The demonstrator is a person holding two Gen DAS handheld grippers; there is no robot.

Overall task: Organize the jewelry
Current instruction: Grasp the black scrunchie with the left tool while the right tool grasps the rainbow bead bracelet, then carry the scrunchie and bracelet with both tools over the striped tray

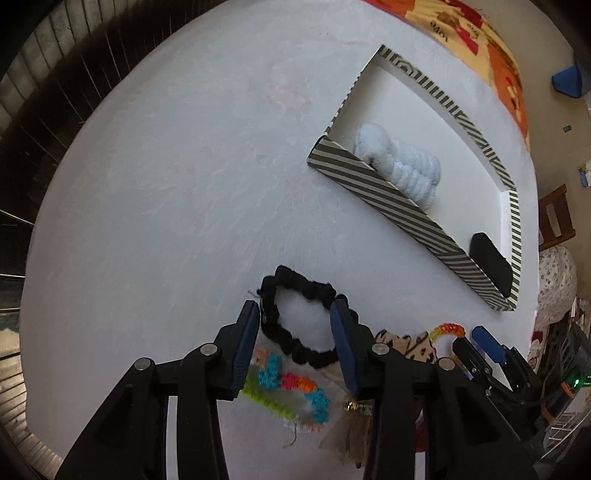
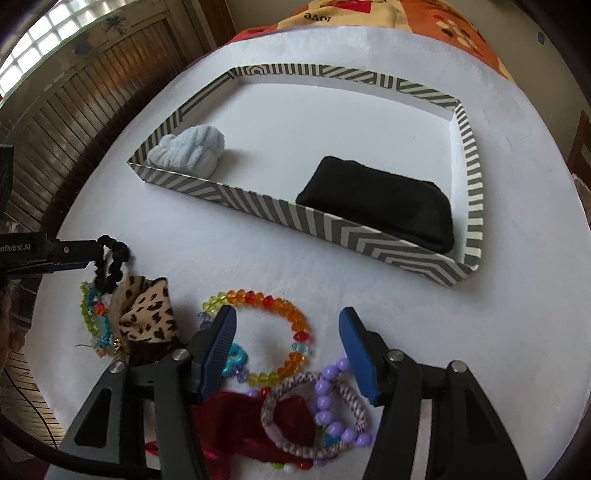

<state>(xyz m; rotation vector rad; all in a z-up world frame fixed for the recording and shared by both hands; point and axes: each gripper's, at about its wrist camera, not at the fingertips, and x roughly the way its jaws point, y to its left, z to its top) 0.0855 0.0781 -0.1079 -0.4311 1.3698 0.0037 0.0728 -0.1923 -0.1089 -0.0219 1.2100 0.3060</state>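
My left gripper is open and straddles a black scrunchie on the white table; it also shows in the right wrist view. My right gripper is open above a rainbow bead bracelet, not touching it. A striped tray holds a pale blue scrunchie and a black pouch. The tray also shows in the left wrist view.
A leopard-print scrunchie, a multicoloured crochet band, a purple bead bracelet, a braided hair tie and red fabric lie near the table's front edge. A patterned cloth lies behind the tray.
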